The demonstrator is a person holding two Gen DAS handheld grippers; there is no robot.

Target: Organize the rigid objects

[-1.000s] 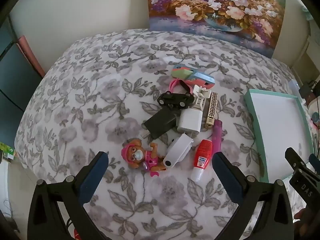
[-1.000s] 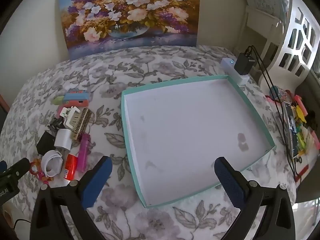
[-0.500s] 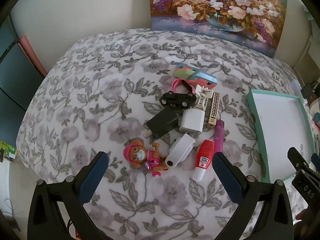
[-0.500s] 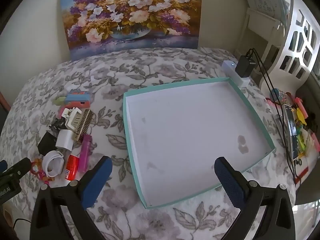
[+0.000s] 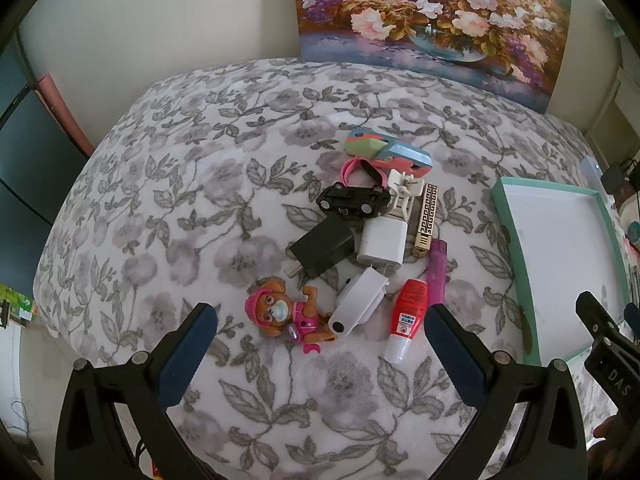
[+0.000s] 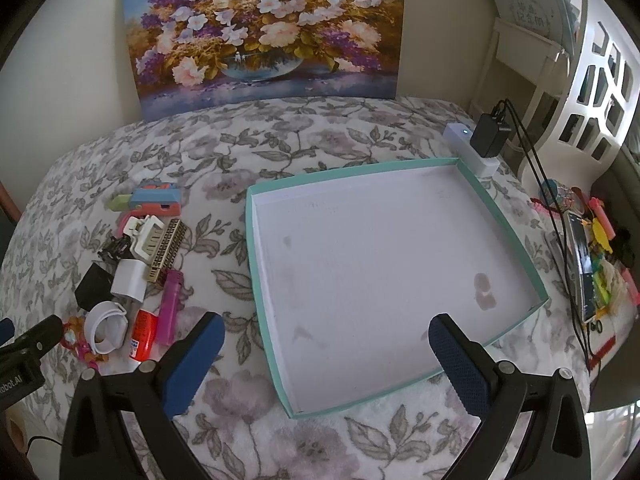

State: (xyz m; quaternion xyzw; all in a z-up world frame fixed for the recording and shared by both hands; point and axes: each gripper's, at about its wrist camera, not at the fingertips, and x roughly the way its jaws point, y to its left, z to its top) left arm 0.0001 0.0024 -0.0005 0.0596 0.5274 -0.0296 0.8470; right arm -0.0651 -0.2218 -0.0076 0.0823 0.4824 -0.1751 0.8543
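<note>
Ten or so small rigid things lie heaped at the middle of the left wrist view on the floral bedspread, and nothing is in our grip yet. Our left gripper hangs over the near edge of the heap with its fingers spread wide and empty; our right gripper hovers likewise wide and empty over the near wall of the teal tray, whose white floor is bare. We judge the split is deliberate: one hand at the pile, the other at the place the things should go.

Nearest the left fingers, low in the frame, are the toy pup figure, the white clip-like gadget and the red-and-white bottle. Farther up sit the black charger, the white charger, the purple lighter, the black toy car and the blue and coral case.

The things overlap (the white gadget touches both the pup and the white charger), so lifting one may drag its neighbour. At the tray's upper right corner a power strip and its cables crowd the rim.
</note>
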